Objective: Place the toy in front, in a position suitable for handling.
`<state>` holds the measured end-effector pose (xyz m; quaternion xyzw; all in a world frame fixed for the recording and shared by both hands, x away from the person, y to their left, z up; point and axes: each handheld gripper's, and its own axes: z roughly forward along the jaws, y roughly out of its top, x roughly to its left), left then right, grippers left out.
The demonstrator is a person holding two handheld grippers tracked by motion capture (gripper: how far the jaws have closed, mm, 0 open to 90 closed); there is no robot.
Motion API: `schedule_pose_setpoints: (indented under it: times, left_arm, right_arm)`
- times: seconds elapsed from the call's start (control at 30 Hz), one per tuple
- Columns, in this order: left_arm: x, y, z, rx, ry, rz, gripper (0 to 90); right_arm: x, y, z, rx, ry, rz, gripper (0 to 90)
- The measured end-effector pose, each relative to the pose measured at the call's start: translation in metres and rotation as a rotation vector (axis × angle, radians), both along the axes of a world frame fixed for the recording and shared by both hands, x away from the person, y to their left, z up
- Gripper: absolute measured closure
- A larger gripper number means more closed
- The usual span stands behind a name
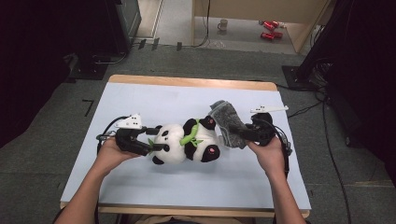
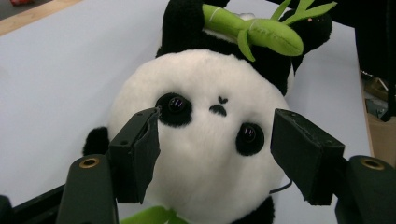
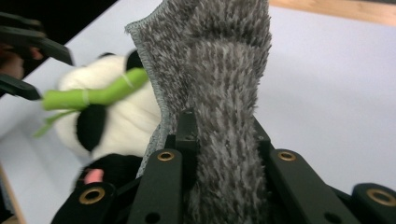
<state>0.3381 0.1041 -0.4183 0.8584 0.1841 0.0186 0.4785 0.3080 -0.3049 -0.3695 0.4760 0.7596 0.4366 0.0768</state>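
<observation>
A black-and-white panda plush [image 1: 175, 140] lies on its back on the pale table [image 1: 140, 98], head to the left, with a green bamboo sprig [image 1: 191, 137] across its chest. My left gripper [image 1: 156, 142] is at the head. In the left gripper view its pads [image 2: 140, 154] press into the face [image 2: 210, 140] beside both eyes. My right gripper [image 1: 240, 133] is at the panda's feet, shut on a fuzzy grey cloth [image 1: 226, 119]. In the right gripper view the cloth [image 3: 224, 56] rises between the jaws of that gripper [image 3: 222, 123], with the panda [image 3: 121, 121] behind it.
The table's wooden far edge [image 1: 191, 82] borders grey carpet. Beyond it, a mug [image 1: 223, 24] and red cans [image 1: 270, 28] sit on the floor. Dark equipment stands at both sides, and cables [image 1: 327, 135] trail on the right.
</observation>
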Motion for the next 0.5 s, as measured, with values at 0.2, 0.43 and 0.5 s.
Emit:
schedule_pose_setpoints:
  times: [0.2,0.43,0.5]
  left_arm:
    - [0.003,-0.023,0.001,-0.004,-0.016,-0.005,28.5]
    - [0.001,-0.039,0.003,-0.003,-0.014,-0.025,25.2]
    - [0.001,-0.04,0.002,0.0,-0.011,-0.025,24.7]
  right_arm:
    - [-0.008,0.017,0.015,0.013,-0.018,0.057,74.8]
    - [-0.012,0.036,0.019,0.005,-0.028,0.11,74.7]
    - [-0.011,0.039,0.018,0.0,-0.026,0.116,74.7]
